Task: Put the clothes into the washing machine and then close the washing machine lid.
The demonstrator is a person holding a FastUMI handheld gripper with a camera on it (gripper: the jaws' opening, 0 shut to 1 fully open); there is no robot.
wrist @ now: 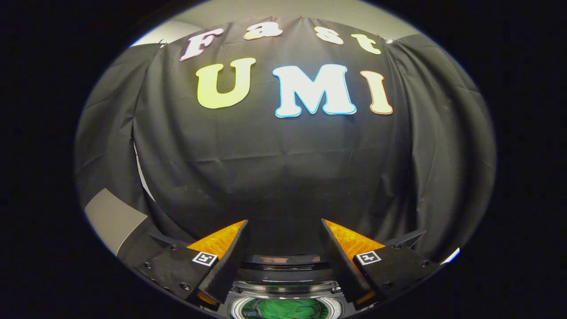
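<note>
Green clothes (283,309) were the closest thing to the lens, bunched up inside the washing machine (283,283), which sat right down between the roots of the gripper's fingers. You could see them through a round opening with a pale ring (237,306) around it, so the drum's mouth was facing up toward the camera and its axis ran roughly up and down. Couldn't make out any long axis on the clothes themselves, they were just a crumpled green lump with only part of it visible. A dark, glossy curved band (283,266) sat just above that ring, on the far side of the opening. Honestly couldn't tell if that was the lid or just the machine's top panel.

Gripper (283,226) was spread wide apart, nothing between the fingers, nothing touching them. Both fingers (226,261) were black with ribbed inner faces and orange panels (219,241) on the outer sides, plus a small square marker (204,258) on each base. They angled outward like a V, with the washer's opening in the gap at the bottom and the tips up in front of the booth wall.

Beyond the tips hung the black cloth (283,168), draped with a few folds. Off to the left side, a grey panel (113,219) peeked out past the cloth's edge.
</note>
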